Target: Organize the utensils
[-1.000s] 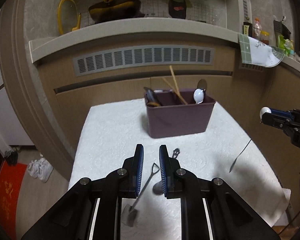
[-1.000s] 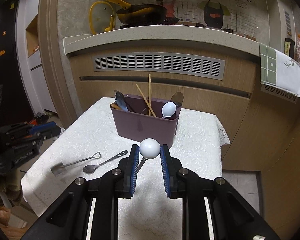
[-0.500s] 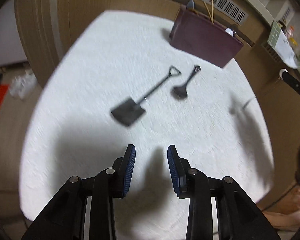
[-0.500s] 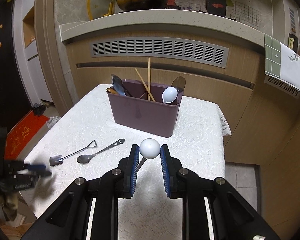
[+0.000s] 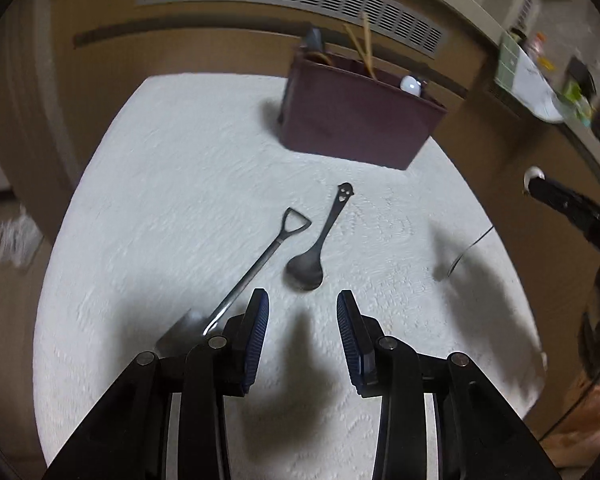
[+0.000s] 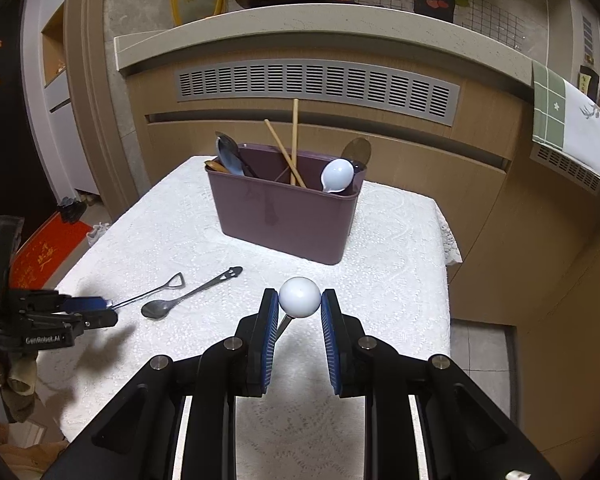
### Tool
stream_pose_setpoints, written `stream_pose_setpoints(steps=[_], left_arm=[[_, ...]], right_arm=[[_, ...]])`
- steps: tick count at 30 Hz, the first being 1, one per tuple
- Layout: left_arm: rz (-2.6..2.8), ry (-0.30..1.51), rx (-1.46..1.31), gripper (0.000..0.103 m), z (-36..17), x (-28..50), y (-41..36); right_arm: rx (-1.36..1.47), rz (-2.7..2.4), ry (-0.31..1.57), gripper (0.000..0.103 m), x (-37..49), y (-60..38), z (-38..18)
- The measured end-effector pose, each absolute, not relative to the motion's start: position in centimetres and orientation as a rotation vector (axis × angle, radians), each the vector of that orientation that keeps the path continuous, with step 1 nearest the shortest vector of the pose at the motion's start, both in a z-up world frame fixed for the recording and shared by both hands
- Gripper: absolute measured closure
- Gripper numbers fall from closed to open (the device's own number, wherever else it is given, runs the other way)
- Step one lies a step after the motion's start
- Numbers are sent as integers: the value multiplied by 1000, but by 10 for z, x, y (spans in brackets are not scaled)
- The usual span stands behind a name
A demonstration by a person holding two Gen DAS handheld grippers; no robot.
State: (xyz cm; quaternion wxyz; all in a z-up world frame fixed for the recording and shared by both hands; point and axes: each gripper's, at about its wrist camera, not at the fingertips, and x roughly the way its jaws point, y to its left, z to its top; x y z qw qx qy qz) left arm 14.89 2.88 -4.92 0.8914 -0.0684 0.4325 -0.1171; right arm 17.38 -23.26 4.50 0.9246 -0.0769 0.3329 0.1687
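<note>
- Holding a white ball-topped utensil [image 6: 299, 297], our right gripper [image 6: 299, 308] squeezes the round ball between its blue pads [image 6: 269, 332], low in the middle of the right wrist view. We think the ball is an easy part to pinch, and the thin stem hangs down under it.
- We see our left gripper [image 5: 302, 328] with its fingers spread wide and nothing between them, at the bottom of the left wrist view.
- We think it is open like that so it can go around a thin handle.
- The shovel-shaped spoon [image 5: 256, 268] lies flat on the white tablecloth [image 5: 160, 168], its wide end just beside the left pad [image 5: 256, 332]. We cannot tell if they touch.
- The dark spoon [image 5: 318, 248] lies next to it, in the middle of the view, with its bowl toward us.
- The purple holder [image 6: 288, 216] stands at the far end of the table, in the middle of the right wrist view. Chopsticks [image 6: 292, 144] stick up from its middle part, a white spoon [image 6: 338, 176] leans on the right, and darker spoons on the left.
- We see bare cloth between the right gripper and the holder, so that way looks free.
- The table edge drops off on the right of the right wrist view, close to the holder. We should stay away from there.
- The tall chopsticks could get bumped if we come in low.
</note>
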Motion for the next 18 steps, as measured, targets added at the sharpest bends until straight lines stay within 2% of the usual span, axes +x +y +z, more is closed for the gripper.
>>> stream_pose_setpoints(steps=[6,11,14,18], left_arm=[[-136,914,-27,66,-79,176,4],[-85,882,-17,67,-79,186,-5],[-72,861,-10,84,-73,186,-5],[-75,767,19,89,-47,170,-3]], right_arm=[[-143,353,693,83,177,-231,41],[-149,350,691,83,177,-229,40],[-152,342,687,83,177,-228,41],[-157,336,668,83,172,-229,46]])
